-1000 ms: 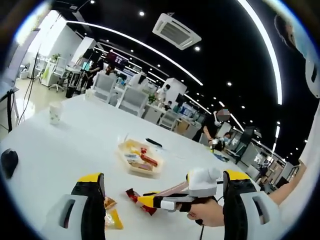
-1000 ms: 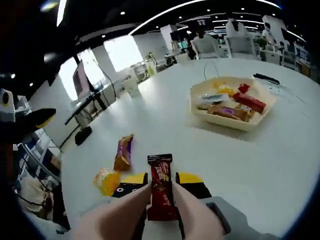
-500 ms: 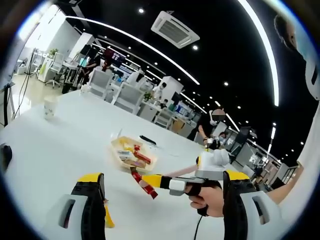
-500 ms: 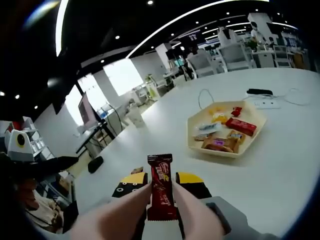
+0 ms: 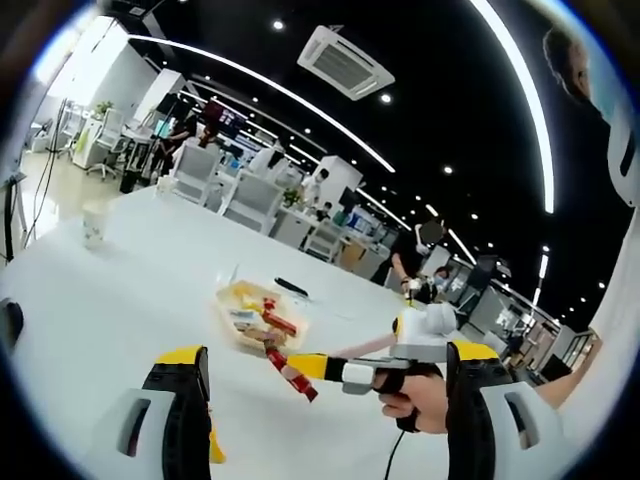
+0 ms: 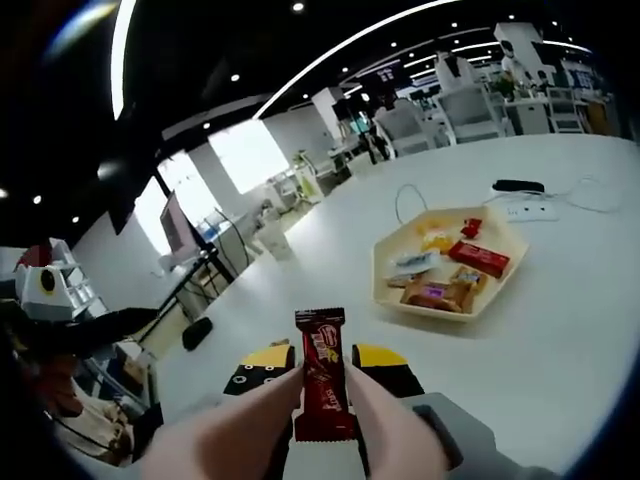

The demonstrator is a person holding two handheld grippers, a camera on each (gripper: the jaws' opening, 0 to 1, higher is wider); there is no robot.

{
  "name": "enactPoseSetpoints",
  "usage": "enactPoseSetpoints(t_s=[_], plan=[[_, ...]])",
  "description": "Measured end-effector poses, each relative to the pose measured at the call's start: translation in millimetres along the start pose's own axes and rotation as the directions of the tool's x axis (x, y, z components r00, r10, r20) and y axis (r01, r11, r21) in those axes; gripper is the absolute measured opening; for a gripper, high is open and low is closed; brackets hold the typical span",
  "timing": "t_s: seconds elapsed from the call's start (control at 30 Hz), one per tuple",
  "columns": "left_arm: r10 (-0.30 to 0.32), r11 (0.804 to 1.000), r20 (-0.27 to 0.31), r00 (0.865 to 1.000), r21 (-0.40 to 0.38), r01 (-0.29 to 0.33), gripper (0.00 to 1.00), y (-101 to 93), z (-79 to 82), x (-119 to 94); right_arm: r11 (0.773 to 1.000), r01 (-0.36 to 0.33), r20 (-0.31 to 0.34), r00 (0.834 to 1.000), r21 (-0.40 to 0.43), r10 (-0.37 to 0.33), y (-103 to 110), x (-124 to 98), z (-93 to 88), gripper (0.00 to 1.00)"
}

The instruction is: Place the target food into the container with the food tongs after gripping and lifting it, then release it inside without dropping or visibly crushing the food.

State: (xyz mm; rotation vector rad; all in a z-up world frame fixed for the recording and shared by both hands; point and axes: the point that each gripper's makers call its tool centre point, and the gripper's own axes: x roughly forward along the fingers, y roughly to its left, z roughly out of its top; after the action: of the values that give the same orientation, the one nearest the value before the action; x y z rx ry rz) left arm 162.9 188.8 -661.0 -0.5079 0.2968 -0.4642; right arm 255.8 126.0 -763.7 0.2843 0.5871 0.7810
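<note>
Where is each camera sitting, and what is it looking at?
Left gripper view: rides on the left gripper, looks across the white table at the tray; the person's hand holding the right gripper shows.
Right gripper view: rides on the right gripper, which grips the red snack bar with pink tongs.
Both show the tray and the bar.

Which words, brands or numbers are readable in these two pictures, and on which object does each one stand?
None can be read.
Red snack bar wrapper held in the right gripper: print too blurred.
Wrapped snacks in the cream plastic tray: labels too small.
Distant hanging screen: unreadable.
</note>
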Motion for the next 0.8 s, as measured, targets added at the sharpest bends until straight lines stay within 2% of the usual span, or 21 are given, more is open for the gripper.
enactPoseSetpoints(t_s=[0.13,0.3,0.57,0.67,0.8], plan=[[-0.009,1.000,-0.025,1.000,0.006,0.009,0.99,-3.9,-4.1,5,1.000,-0.009,0.011,1.000,0.008,0.009,0,-6,5.6,0.22],[-0.014,1.000,-0.007,1.000,0.006,0.014,0.99,-8.2,-2.7,9,1.000,-0.016,0.013,1.000,0.014,0.015,-1,-18,8.9,0.22],[-0.051,0.999,-0.016,0.999,0.010,0.051,0.99,-15.8,-4.9,26,0.999,-0.029,-0.012,1.000,0.020,0.029,-2,-33,1.2,0.22],[-0.074,0.997,-0.082,0.994,0.029,0.076,0.99,-17.4,-17.6,32,0.999,-0.025,0.002,1.000,0.035,0.025,-3,-38,3.7,0.22],[-0.087,0.995,-0.099,0.991,0.035,0.090,0.99,-14.5,-22.1,35,0.998,-0.006,0.000,1.000,0.070,0.006,-11,-41,0.4,0.22]])
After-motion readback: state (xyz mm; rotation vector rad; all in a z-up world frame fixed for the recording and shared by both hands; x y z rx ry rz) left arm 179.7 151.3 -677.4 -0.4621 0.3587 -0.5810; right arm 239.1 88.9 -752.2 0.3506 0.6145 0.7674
